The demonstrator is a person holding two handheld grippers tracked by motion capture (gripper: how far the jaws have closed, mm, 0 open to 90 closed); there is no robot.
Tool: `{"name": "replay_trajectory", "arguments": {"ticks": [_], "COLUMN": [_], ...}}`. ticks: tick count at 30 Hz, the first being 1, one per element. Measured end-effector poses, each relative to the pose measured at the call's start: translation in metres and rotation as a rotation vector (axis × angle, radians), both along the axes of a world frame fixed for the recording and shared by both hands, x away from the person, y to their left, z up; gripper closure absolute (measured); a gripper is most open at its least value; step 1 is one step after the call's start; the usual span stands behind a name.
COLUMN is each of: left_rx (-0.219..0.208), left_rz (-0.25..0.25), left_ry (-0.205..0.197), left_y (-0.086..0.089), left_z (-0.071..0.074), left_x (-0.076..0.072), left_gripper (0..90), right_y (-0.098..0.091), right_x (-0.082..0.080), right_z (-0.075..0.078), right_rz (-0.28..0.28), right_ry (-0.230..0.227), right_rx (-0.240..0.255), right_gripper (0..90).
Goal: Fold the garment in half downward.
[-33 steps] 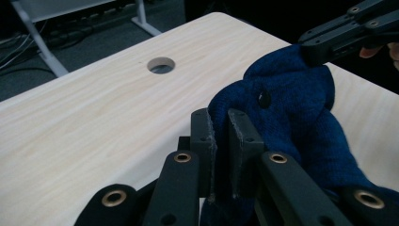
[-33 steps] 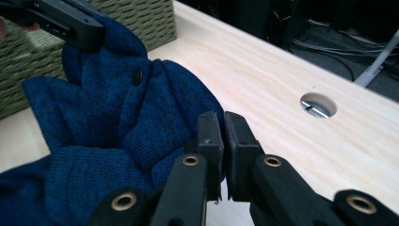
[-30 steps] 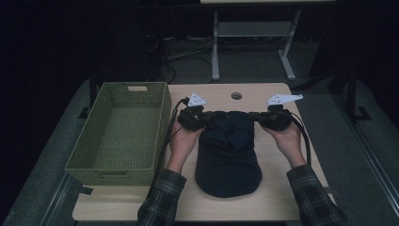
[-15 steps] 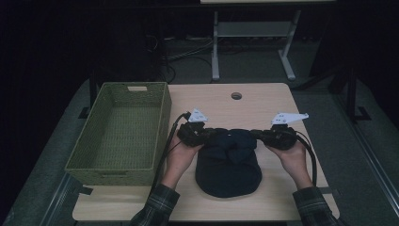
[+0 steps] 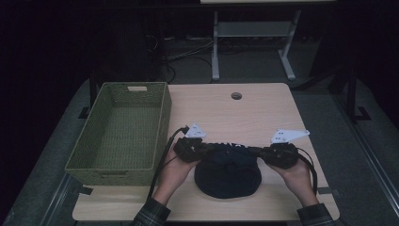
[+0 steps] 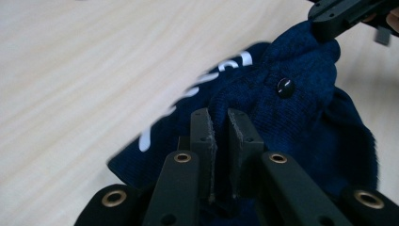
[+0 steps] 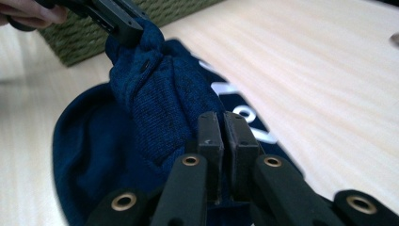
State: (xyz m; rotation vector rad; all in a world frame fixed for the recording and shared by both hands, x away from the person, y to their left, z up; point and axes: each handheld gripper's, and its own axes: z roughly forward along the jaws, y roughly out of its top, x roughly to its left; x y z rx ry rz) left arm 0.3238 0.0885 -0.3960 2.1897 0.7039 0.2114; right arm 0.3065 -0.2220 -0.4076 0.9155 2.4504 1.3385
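A dark navy knit garment (image 5: 228, 175) with white lettering lies bunched at the table's near middle. My left gripper (image 5: 209, 149) is shut on a fold at its far left edge, and the left gripper view shows the jaws (image 6: 219, 120) pinching the cloth (image 6: 301, 113) near a dark button (image 6: 285, 87). At the far right edge, my right gripper (image 5: 261, 151) is shut on the knit; its jaws (image 7: 221, 121) clamp the fabric (image 7: 155, 108). Each gripper view shows the other gripper holding the far corner: right gripper (image 6: 331, 19), left gripper (image 7: 120, 23).
A green woven basket (image 5: 162, 123) stands empty along the table's left side, its wall (image 7: 70, 47) just behind the left gripper. A round cable hole (image 5: 236, 96) sits at the back of the wooden table (image 5: 235, 120). A desk frame stands on the floor beyond.
Both hands have drawn back toward the person, pulling the garment's far edge over itself. The garment now lies shorter and more bunched.
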Motion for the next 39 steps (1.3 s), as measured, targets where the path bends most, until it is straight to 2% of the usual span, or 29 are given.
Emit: {"name": "replay_trajectory", "arguments": {"ticks": [8, 13, 19, 24, 25, 29, 31, 33, 35, 37, 39], "left_rx": [0.022, 0.027, 0.030, 0.040, 0.053, 0.048, 0.039, 0.000, -0.005, -0.027, -0.045], "left_rz": [-0.044, -0.056, -0.090, -0.100, -0.106, -0.101, -0.103, -0.100, -0.096, -0.096, -0.092], "left_ry": [0.020, 0.035, 0.057, 0.073, 0.070, 0.065, 0.071, 0.074, 0.055, 0.056, 0.040], "left_y": [0.004, 0.007, 0.012, 0.010, 0.010, 0.010, 0.011, 0.015, 0.017, 0.021, 0.024], "left_z": [-0.013, -0.020, -0.033, -0.043, -0.044, -0.044, -0.042, -0.037, -0.031, -0.025, -0.018], "left_x": [-0.019, -0.025, -0.041, -0.049, -0.051, -0.054, -0.054, -0.057, -0.058, -0.059, -0.061], "left_gripper": [81.7, 81.7, 81.7, 81.7, 81.6, 79.9, 77.0, 69.0, 62.3, 53.8, 48.7], "right_y": [0.003, 0.005, 0.010, 0.011, 0.011, 0.010, 0.009, 0.006, 0.003, 0.000, -0.002], "right_x": [-0.023, -0.030, -0.042, -0.052, -0.052, -0.053, -0.053, -0.054, -0.055, -0.058, -0.060], "right_z": [-0.013, -0.018, -0.032, -0.039, -0.039, -0.041, -0.039, -0.036, -0.032, -0.026, -0.020], "right_rz": [0.014, 0.023, 0.044, 0.048, 0.049, 0.050, 0.055, 0.061, 0.059, 0.061, 0.049], "right_ry": [0.052, 0.075, 0.117, 0.124, 0.127, 0.133, 0.133, 0.126, 0.109, 0.092, 0.069], "right_rx": [0.007, 0.004, -0.022, -0.040, -0.041, -0.036, -0.024, 0.000, 0.026, 0.044, 0.060], "right_gripper": [86.2, 86.2, 86.1, 86.1, 86.0, 84.8, 82.0, 74.8, 68.2, 63.4, 60.9]}}
